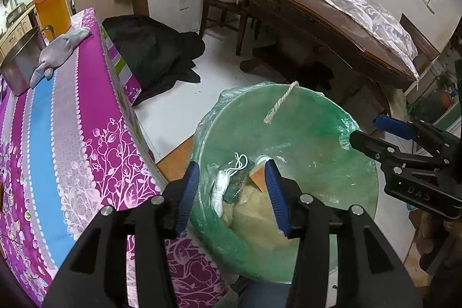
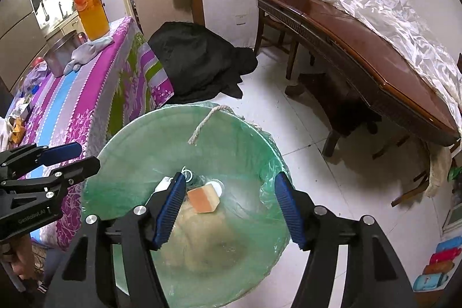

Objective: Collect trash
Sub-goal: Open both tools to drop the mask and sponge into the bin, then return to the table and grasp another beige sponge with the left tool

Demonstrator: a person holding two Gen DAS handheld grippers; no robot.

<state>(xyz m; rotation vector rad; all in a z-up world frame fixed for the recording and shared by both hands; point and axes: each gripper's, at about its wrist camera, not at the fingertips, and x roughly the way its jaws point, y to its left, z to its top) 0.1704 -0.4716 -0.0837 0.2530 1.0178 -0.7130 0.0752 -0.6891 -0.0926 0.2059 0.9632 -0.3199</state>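
A bin lined with a green plastic bag (image 1: pixel 245 90) (image 2: pixel 260 134) stands on the floor beside the purple table. At its bottom lie an orange block (image 1: pixel 257 178) (image 2: pixel 202 199), a white cord bundle (image 1: pixel 222 188), a white round lid (image 2: pixel 217 186) and yellowish waste. A short rope piece (image 1: pixel 281 103) (image 2: pixel 206 123) hangs over the far rim. My left gripper (image 1: pixel 231 166) (image 2: pixel 86 155) hovers over the bin's left side, open with nothing between its pads. My right gripper (image 2: pixel 230 178) (image 1: pixel 365 129) hovers over the right side, open and empty too.
The table with the purple cloth (image 1: pixel 72 134) (image 2: pixel 101 94) carries a juice bottle (image 1: pixel 50 2), a steel pot (image 1: pixel 20 62) and a grey glove (image 1: pixel 60 48). A black heap (image 1: pixel 156 54) lies on the white floor. A brown wooden table (image 1: pixel 317 19) under a plastic sheet stands at the right.
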